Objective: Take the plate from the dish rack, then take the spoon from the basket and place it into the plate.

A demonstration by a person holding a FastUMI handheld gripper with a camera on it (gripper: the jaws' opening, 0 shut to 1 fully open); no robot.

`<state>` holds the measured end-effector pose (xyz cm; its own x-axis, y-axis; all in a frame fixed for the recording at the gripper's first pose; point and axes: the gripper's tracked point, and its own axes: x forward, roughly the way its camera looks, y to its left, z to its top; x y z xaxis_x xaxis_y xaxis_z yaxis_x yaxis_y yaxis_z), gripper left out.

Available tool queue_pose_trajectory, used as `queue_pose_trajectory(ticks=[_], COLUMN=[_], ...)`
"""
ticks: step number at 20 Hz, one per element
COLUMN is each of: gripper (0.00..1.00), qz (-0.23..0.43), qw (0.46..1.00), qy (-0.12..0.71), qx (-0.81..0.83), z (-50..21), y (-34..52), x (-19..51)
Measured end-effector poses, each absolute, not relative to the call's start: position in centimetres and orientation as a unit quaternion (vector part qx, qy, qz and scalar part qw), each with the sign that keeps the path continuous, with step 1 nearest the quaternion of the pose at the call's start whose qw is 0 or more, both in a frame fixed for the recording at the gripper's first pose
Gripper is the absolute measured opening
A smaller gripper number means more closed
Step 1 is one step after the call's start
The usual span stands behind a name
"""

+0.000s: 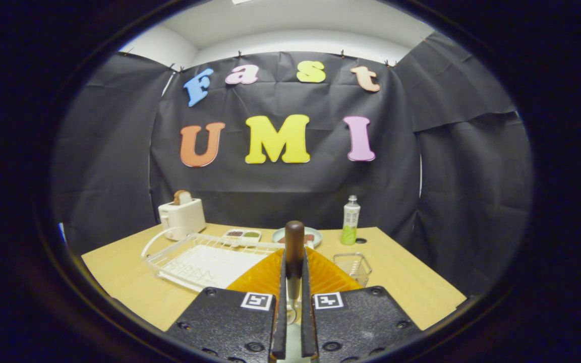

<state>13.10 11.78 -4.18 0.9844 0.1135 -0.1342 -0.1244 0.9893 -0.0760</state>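
The hand-held gripper [293,282] clamps a dark-wood-handled metal spoon [294,252] between both fingers, over the ribbed orange plate [265,276]. Left of the plate lies the white wire dish rack [205,259]; right, a small clear wire basket [353,265], with bare wooden surface [411,282] beyond.
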Motion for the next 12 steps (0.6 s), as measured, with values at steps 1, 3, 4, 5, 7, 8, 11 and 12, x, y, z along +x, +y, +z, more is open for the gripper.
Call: queue_pose_trajectory(ticks=[1, 3, 4, 5, 7, 8, 11, 12], gripper=[0.17, 0.17, 0.17, 0.17, 0.17, 0.18, 0.18, 0.19], qz=[0.068, 0.079, 0.085, 0.09, 0.103, 0.108, 0.111, 0.105], qw=[0.994, 0.993, 0.993, 0.992, 0.99, 0.988, 0.987, 0.988], qy=[0.068, 0.075, 0.08, 0.085, 0.097, 0.104, 0.113, 0.109], qx=[-0.044, -0.041, -0.037, -0.032, -0.025, -0.025, -0.025, -0.028], z=[-5.0, -6.5, -7.2, -7.9, -9.1, -9.6, -10.1, -9.8], y=[12.8, 14.2, 14.9, 15.7, 16.8, 17.2, 17.0, 16.5], x=[12.6, 11.9, 11.6, 11.2, 10.6, 10.4, 10.2, 10.2])
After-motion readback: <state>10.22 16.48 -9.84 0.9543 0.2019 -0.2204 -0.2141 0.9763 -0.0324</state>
